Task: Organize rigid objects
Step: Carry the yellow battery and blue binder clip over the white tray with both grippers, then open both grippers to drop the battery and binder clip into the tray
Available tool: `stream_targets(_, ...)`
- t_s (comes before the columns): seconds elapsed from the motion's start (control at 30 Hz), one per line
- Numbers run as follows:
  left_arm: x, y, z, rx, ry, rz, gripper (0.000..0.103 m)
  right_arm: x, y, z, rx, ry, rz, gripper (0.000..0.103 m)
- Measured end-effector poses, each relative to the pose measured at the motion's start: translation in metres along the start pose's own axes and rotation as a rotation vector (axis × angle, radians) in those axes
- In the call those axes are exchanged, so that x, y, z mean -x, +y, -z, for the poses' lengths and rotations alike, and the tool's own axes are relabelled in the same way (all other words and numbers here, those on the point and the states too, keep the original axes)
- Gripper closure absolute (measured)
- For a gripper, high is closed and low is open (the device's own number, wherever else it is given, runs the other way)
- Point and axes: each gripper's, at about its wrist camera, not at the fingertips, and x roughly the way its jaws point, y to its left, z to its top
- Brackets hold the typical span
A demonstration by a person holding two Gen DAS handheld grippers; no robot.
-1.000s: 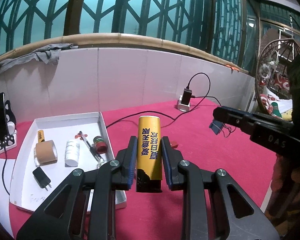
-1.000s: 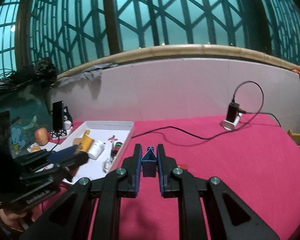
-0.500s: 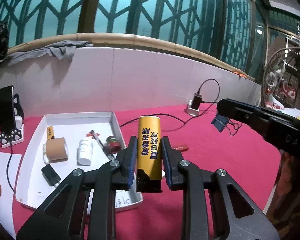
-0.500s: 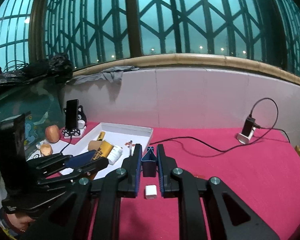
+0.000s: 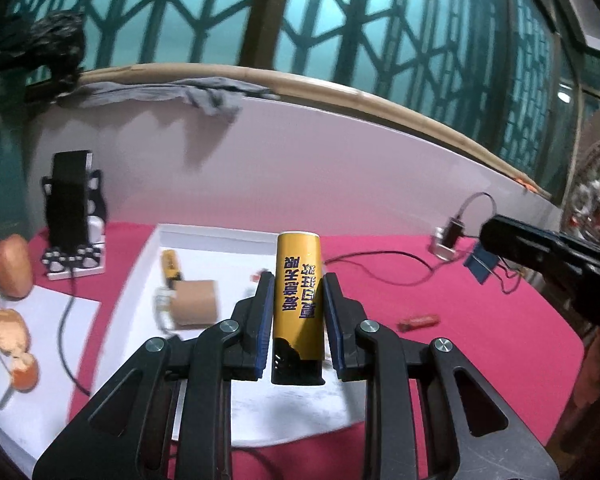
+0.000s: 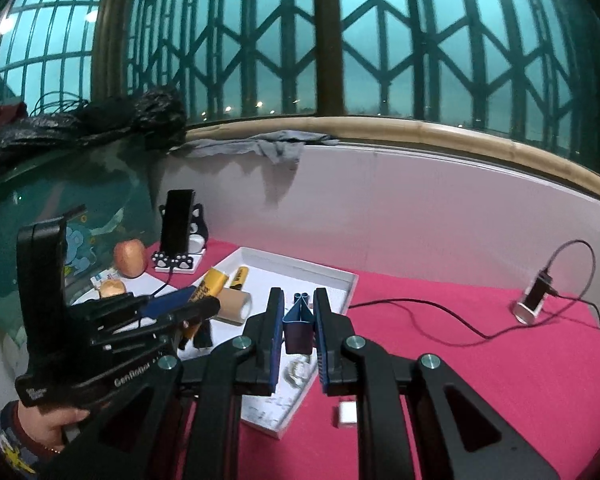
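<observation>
My left gripper (image 5: 298, 276) is shut on a yellow tube (image 5: 298, 300) with blue lettering, held upright over the white tray (image 5: 204, 236). In the right wrist view the left gripper (image 6: 196, 304) and its tube (image 6: 208, 286) hang over the tray's left part. My right gripper (image 6: 298, 296) is shut on a blue binder clip (image 6: 299, 320) above the tray's near right side (image 6: 340, 276). From the left wrist view the right gripper (image 5: 540, 248) and clip (image 5: 478, 266) show at the right. In the tray lie a brown roll (image 5: 194, 304) and a small yellow tube (image 5: 171, 266).
On the red cloth lie a red lighter (image 5: 418, 322) and a small white cube (image 6: 347, 414). A charger with a black cable (image 6: 534, 300) stands by the white wall at the back right. Left of the tray are a phone on a paw stand (image 6: 178, 232) and an apple (image 6: 130, 258).
Both grippers have swung left toward the tray with their loads still held. The tray now lies under the left gripper and beneath the right gripper's fingers.
</observation>
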Motion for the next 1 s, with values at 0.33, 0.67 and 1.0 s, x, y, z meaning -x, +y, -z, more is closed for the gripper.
stream_targets(0.33,-0.034,0.082,-0.037,0.082,0.046,-0.08,0.08,-0.077,0.031,-0.022,0.028,0.096,-0.057,0.09)
stream_targets(0.67,-0.101,0.098,-0.012,0.127,0.235,-0.091,0.08,-0.15,0.035,0.009,-0.018,0.266,-0.054,0.09)
stream_targets(1.0,-0.097,0.106,-0.004,0.161,0.231,-0.175,0.021,-0.165,0.022,0.029,-0.103,0.313,-0.056,0.033)
